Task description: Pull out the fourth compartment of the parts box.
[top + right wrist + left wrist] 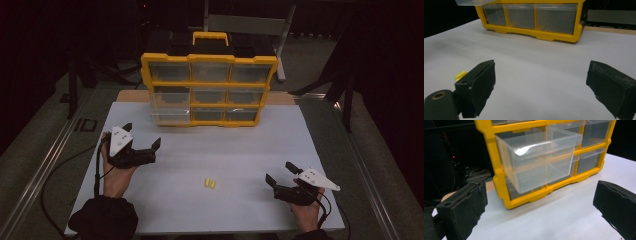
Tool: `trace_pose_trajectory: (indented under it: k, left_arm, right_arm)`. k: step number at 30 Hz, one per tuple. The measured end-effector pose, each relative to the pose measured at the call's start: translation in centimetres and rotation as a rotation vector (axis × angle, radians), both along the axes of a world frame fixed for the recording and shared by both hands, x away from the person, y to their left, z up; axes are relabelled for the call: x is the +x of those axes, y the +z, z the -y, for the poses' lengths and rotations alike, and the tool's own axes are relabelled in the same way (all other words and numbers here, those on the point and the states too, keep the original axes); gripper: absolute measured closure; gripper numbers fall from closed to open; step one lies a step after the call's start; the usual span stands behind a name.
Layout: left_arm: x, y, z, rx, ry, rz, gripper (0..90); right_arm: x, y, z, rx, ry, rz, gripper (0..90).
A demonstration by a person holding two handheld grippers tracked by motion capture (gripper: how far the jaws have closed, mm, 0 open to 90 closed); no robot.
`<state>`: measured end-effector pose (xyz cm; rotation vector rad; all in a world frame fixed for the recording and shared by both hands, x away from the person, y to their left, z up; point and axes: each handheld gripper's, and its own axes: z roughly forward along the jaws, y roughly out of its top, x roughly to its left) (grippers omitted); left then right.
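Yellow pieces (209,184), two small ones side by side, lie on the white table (225,150) between my two grippers, nearer the right one and touched by neither. My left gripper (141,141) hangs with its jaws spread wide and empty, facing the yellow organizer (209,89), whose lower-left clear drawer (537,157) stands pulled out. My right gripper (279,173) sits low over the table, jaws also wide apart and holding nothing.
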<state>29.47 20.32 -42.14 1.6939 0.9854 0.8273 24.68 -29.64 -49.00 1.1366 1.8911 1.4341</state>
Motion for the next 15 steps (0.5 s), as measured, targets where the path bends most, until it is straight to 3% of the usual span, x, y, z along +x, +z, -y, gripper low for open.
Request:
trace_pose_trajectory:
  k: [3, 7, 9, 14, 15]
  left_arm:
    - [-1.2, -1.1, -0.7, 0.014, 0.014, 0.003, 0.3]
    - [-3.1, -2.8, -1.7, -0.043, 0.024, 0.003, 0.3]
    - [-3.8, -3.8, -1.9, -0.021, 0.040, 0.001, 0.3]
    - [-5.1, -5.5, -2.6, -0.043, 0.057, 0.003, 0.3]
    - [-5.4, -5.7, -2.7, -0.029, 0.071, 0.012, 0.3]
  right_arm:
    - [0.1, 0.0, -0.1, 0.000, 0.002, -0.002, 8.6]
    - [0.3, -0.1, -0.2, 0.001, 0.010, -0.013, 8.6]
    - [0.3, 0.0, -0.3, -0.003, 0.011, -0.010, 8.6]
    - [0.4, 0.0, -0.1, 0.003, 0.009, -0.016, 8.6]
    - [0.5, -0.1, -0.1, 0.005, 0.010, -0.017, 8.6]
